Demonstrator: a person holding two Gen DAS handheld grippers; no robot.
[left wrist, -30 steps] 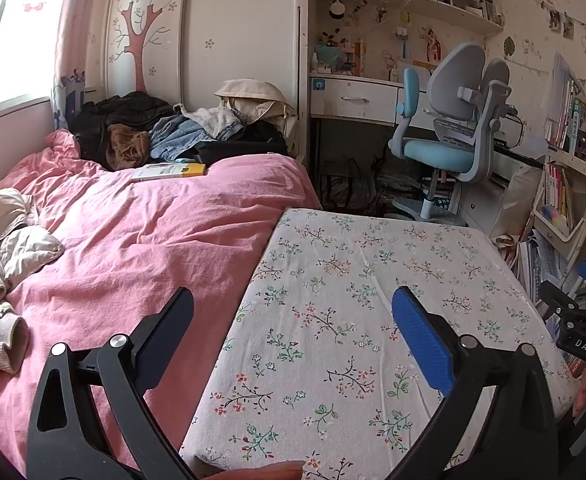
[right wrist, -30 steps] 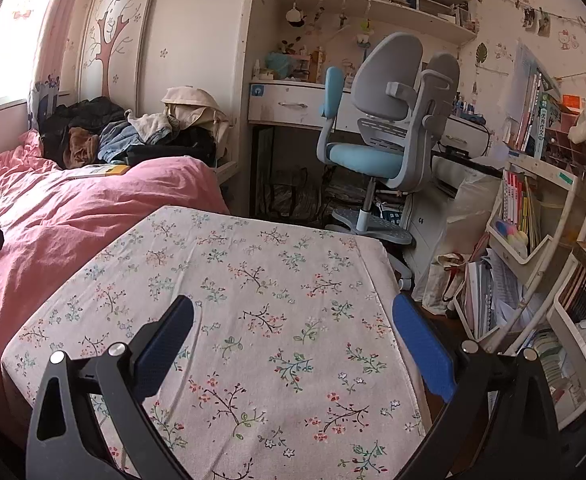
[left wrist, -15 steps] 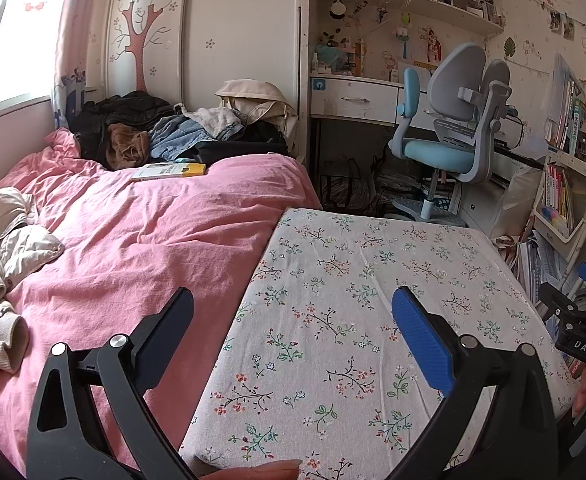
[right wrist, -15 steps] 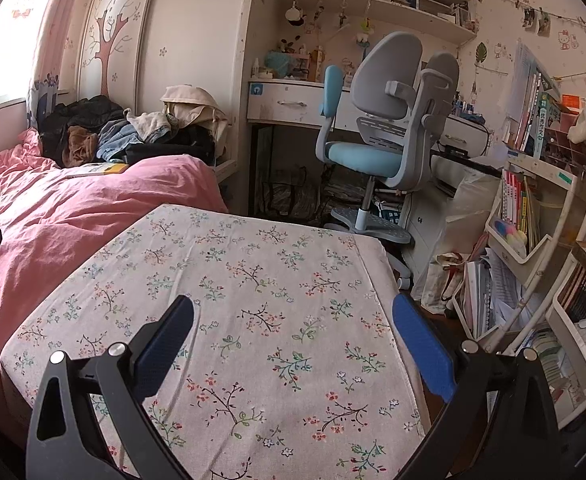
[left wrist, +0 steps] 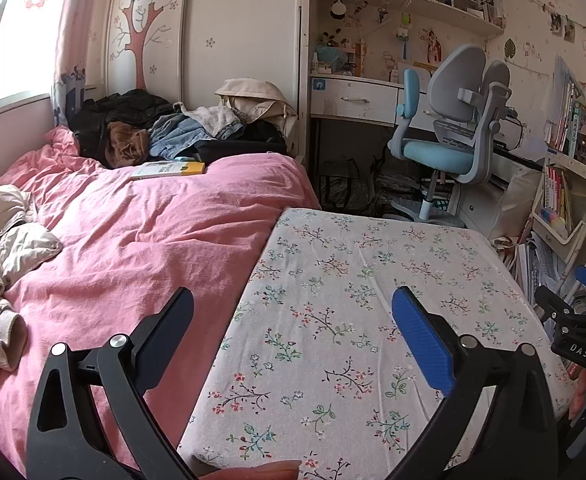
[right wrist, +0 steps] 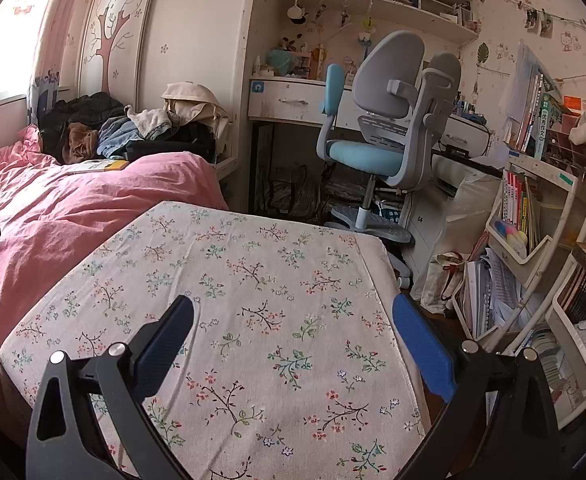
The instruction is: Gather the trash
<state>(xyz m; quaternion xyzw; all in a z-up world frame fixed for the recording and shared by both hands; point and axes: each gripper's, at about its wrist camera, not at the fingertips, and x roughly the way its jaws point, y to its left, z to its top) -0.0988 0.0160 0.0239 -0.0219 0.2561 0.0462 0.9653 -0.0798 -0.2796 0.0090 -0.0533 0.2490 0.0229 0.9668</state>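
Both tools point(left wrist: 293, 312) point(right wrist: 293, 320) gape over flowered cloth point(right wrist: 253, 280).

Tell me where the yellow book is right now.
The yellow book lies flat on the pink duvet at the far end of the bed, just in front of the clothes pile; in both wrist views it sits upper left.

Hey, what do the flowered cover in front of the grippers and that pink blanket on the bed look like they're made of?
Flowered cover: looks like thin woven cotton, matte, printed with small sprigs, lying flat with faint creases. Pink blanket: soft matte fabric, probably cotton, heavily wrinkled and rumpled; whether it is padded cannot be told. Neither shows any sheen.
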